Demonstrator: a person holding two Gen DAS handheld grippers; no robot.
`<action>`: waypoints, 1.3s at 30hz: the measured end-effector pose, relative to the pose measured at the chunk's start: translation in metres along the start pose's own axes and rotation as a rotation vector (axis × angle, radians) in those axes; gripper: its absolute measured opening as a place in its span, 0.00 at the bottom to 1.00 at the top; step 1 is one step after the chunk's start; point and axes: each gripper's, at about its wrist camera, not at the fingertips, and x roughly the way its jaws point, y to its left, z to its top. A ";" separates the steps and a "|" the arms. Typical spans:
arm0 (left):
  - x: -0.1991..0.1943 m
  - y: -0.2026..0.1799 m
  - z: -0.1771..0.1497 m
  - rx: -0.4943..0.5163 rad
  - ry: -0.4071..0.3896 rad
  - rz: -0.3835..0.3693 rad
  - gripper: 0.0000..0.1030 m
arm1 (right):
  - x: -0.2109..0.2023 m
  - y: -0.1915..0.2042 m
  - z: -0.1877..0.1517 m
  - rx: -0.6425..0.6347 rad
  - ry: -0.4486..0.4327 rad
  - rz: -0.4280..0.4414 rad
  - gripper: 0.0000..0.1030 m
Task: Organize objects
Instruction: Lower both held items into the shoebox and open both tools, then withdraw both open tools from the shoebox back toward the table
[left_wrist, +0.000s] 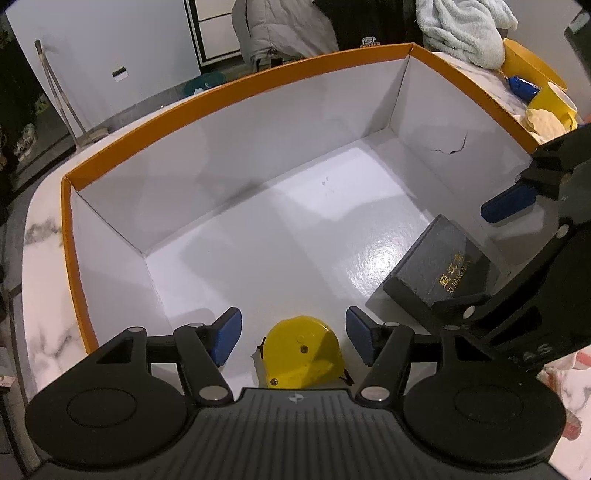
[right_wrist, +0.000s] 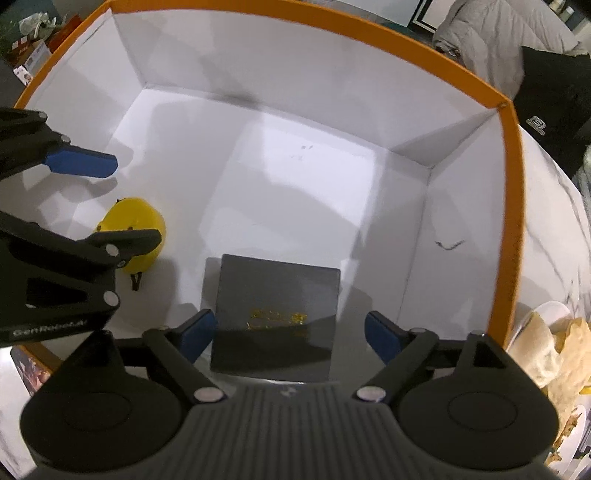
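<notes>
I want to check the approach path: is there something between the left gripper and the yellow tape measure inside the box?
Nothing visible. The yellow tape measure lies on the box floor, directly between the open left gripper fingers. The dark case sits apart, to the right.

yellow tape measure (right_wrist: 133, 236) partly hidden behind left tool (right_wrist: 79, 199), dark box's (right_wrist: 275, 317) gold lettering blurred
</notes>
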 end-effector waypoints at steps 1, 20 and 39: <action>-0.001 0.000 0.000 0.000 -0.004 0.002 0.73 | -0.003 -0.001 -0.001 0.005 -0.007 0.013 0.86; -0.071 -0.019 -0.022 0.050 -0.178 0.008 0.74 | -0.080 -0.002 -0.037 0.028 -0.209 0.001 0.86; -0.153 -0.055 -0.113 0.114 -0.434 -0.002 0.76 | -0.147 0.019 -0.148 0.057 -0.566 0.039 0.86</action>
